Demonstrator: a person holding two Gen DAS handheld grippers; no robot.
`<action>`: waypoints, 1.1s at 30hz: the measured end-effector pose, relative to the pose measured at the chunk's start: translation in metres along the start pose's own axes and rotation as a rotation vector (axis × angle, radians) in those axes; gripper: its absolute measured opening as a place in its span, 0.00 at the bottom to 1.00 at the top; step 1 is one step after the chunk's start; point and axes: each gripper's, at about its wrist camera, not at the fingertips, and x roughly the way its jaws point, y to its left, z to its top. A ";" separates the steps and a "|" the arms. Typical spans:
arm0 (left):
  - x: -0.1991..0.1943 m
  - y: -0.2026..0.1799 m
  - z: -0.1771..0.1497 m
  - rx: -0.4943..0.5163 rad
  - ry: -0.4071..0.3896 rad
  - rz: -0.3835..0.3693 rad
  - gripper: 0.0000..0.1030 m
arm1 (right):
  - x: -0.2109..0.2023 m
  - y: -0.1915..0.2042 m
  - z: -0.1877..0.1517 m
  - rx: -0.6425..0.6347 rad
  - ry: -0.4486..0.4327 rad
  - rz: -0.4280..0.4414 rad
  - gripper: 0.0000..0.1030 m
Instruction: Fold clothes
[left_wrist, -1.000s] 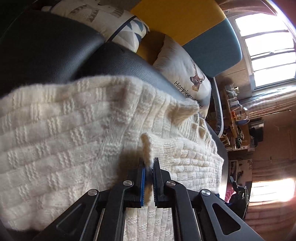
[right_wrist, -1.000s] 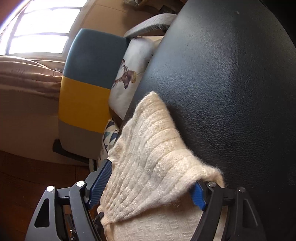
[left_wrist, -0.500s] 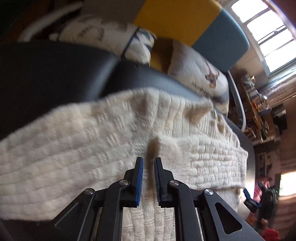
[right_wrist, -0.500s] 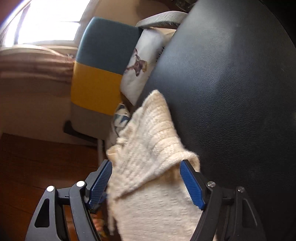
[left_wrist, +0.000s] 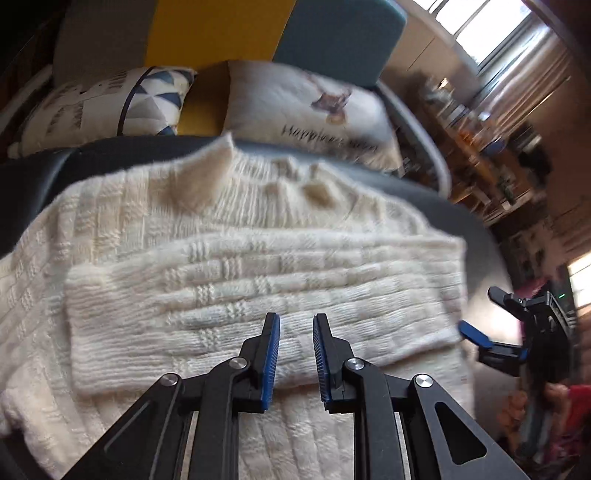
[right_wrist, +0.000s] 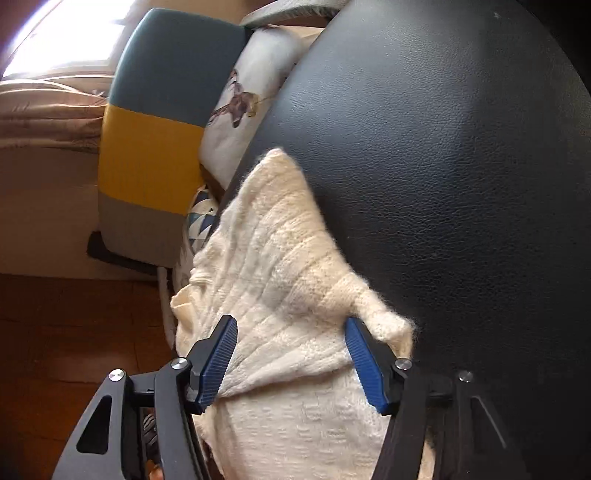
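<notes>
Sweater (left_wrist: 258, 295), folded sleeve crosswise over body

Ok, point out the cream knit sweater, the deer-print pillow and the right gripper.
cream knit sweater (left_wrist: 258, 295): left wrist view, on the folded-over sleeve.
deer-print pillow (left_wrist: 306, 107): left wrist view, on its white face above the lettering.
right gripper (right_wrist: 291, 354): right wrist view, midway between its closing jaws, knit between them.

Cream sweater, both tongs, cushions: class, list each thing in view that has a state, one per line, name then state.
Cream sweater: lying on the black leather surface, one sleeve folded across its body.
Left tongs: opening, nothing between the pads, above the folded sleeve.
Right tongs: closing around a raised fold of sweater; the pads do not yet press on it.
Deer cushion: leaning against the chair back.
Triangle cushion: leaning beside it.
</notes>
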 end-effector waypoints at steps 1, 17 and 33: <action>0.010 -0.001 -0.001 0.008 0.022 0.035 0.18 | -0.005 0.001 0.001 -0.020 -0.009 0.006 0.61; 0.011 -0.030 0.004 0.076 -0.015 -0.079 0.19 | 0.057 0.053 0.055 -0.341 0.042 -0.160 0.51; -0.016 0.026 -0.023 -0.090 -0.116 -0.099 0.19 | 0.046 0.042 0.029 -0.412 0.078 -0.187 0.51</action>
